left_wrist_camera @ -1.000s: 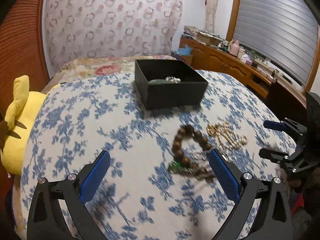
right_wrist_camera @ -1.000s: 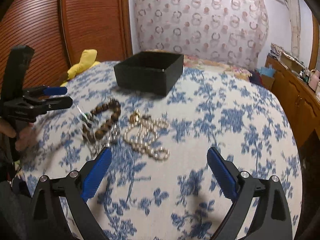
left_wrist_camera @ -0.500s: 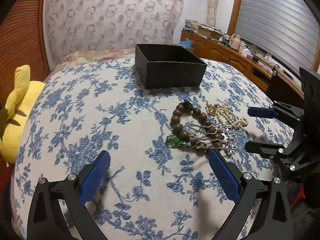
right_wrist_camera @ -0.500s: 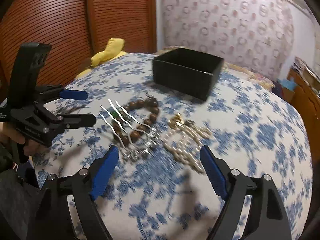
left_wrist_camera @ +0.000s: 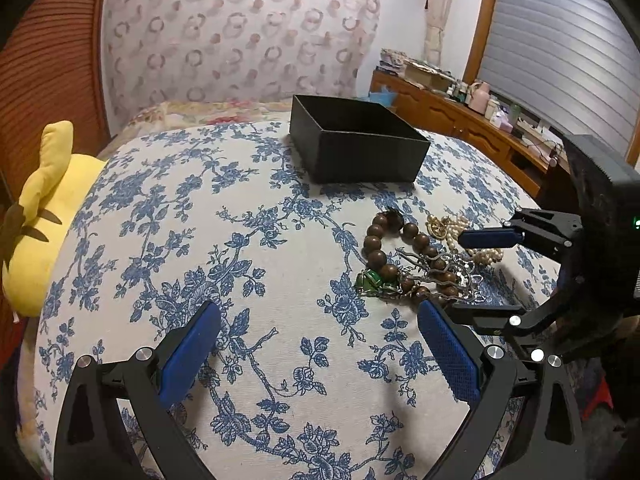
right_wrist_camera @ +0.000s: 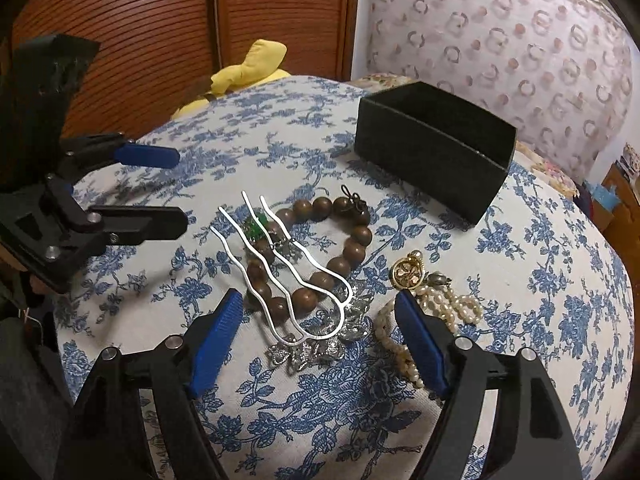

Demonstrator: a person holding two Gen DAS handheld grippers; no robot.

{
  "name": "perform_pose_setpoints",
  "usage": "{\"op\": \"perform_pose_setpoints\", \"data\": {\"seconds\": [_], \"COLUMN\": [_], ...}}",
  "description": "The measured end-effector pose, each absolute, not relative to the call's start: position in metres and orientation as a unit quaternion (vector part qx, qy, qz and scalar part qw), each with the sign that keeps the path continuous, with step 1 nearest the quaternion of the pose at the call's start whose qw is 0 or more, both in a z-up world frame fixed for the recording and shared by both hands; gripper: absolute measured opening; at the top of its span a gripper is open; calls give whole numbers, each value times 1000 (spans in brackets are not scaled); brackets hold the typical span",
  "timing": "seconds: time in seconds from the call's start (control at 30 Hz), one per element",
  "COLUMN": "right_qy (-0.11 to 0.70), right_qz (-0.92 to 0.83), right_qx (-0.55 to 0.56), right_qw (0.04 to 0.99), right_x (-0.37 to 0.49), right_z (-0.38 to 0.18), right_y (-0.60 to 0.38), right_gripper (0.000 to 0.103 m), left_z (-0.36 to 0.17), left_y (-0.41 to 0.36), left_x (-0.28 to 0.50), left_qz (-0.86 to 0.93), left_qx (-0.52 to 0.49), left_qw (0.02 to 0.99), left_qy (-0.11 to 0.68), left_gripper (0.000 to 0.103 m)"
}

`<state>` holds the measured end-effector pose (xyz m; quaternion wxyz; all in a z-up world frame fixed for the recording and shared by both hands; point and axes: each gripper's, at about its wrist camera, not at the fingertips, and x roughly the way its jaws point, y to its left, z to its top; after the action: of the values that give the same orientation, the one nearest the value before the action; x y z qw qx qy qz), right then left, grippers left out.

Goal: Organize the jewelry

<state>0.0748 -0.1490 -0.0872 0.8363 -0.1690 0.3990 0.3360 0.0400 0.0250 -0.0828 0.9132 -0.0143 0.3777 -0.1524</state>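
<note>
A brown wooden bead bracelet (right_wrist_camera: 352, 240) lies on the blue-flowered bedspread (right_wrist_camera: 520, 280) with a green charm (right_wrist_camera: 258, 226) on it. A silver wavy hairpin (right_wrist_camera: 304, 336) rests across the beads. Its ornate head sits between the jaws of my right gripper (right_wrist_camera: 320, 336), which are closing; the pads do not touch it. A pearl strand (right_wrist_camera: 448, 304) with a gold pendant (right_wrist_camera: 408, 270) lies just right of the right pad. The black open box (right_wrist_camera: 432, 156) stands farther back. My left gripper (left_wrist_camera: 320, 352) hangs open over bare cloth, left of the bracelet (left_wrist_camera: 376, 244).
A yellow plush toy (left_wrist_camera: 40, 208) lies at the bed's left edge by the ribbed wooden doors (right_wrist_camera: 160, 40). A cluttered wooden dresser (left_wrist_camera: 460, 116) runs along the right under a shuttered window. A ring-patterned cloth (left_wrist_camera: 240, 40) covers the headboard end.
My right gripper has swung left, from the pearls to over the hairpin and bracelet, rolling as it went, and its jaws have narrowed. The left gripper has edged a little closer to the jewelry.
</note>
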Motion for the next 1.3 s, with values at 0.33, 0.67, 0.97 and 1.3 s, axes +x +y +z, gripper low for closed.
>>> {"op": "perform_pose_setpoints", "data": {"seconds": [0.33,0.67,0.97,1.3], "right_qy": [390,372,360,353], "right_qz": [335,330,335,344], "right_qx": [-155,-154,-165,-150], "right_qw": [844,854,855,857], "right_x": [74,74,78,75], "right_z": [-79,-60,-44,-32], "right_y": [-163,-175,-171,-176], "right_gripper": [57,57,57,57], "left_z": [-84,-81,-79,-80], "left_y": [22,-1,-24,-36], "left_x": [40,48,59,76], "left_qz": [-156,-174,-211,-243], "left_qx": [-12,18,39,17], "left_qw": [912,910,905,896], "left_qy": [379,376,369,371], "left_gripper": [95,95,83,10]}}
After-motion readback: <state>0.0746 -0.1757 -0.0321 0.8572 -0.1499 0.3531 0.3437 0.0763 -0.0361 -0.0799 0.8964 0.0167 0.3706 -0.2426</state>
